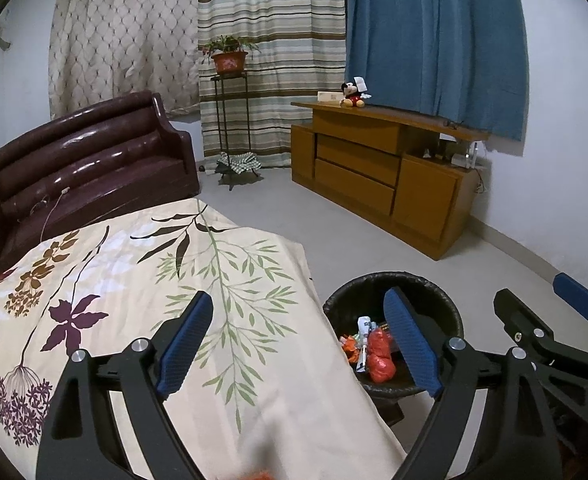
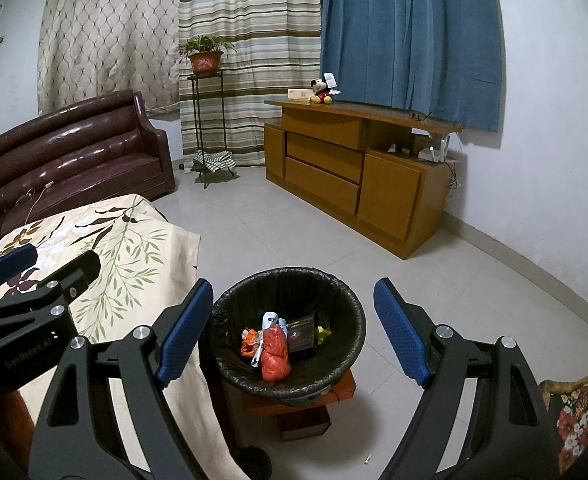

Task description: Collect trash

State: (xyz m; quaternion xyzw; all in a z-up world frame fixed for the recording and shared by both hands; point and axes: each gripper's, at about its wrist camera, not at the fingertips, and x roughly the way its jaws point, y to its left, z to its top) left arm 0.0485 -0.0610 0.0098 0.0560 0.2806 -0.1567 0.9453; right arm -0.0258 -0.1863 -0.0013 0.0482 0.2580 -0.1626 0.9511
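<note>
Both tongs are spread wide and hold nothing. The left tongs (image 1: 298,344) hang over the bench (image 1: 134,288), which has a flowery cloth on it. The right tongs (image 2: 294,332) hang right over the trash bin (image 2: 230,312).

The trash (image 2: 276,354) is already in the bin: a red crumpled bag, an orange scrap, a white wrapper and a dark box. In the left view the bin sits at about 4 o'clock, just past the cloth's edge. I see no trash on the cloth, though a blurry orange bit (image 1: 260,476) shows at 6 o'clock, too fuzzy to name. A tiny white bit (image 2: 368,459) lies on the floor near 5 o'clock in the right view; it may be trash too.

What could go wrong? The bin seems to stand on a small red stool (image 2: 342,394), so a bump from the tongs could tip it and spill it all. The cloth hangs loose, so a tong could snag it and pull.

The floor (image 2: 254,220) is pale tile. There is a brown sofa (image 2: 74,152) at 10 o'clock, a wooden cabinet (image 2: 354,168) at 1 o'clock, and curtains (image 2: 250,40) at 12.
</note>
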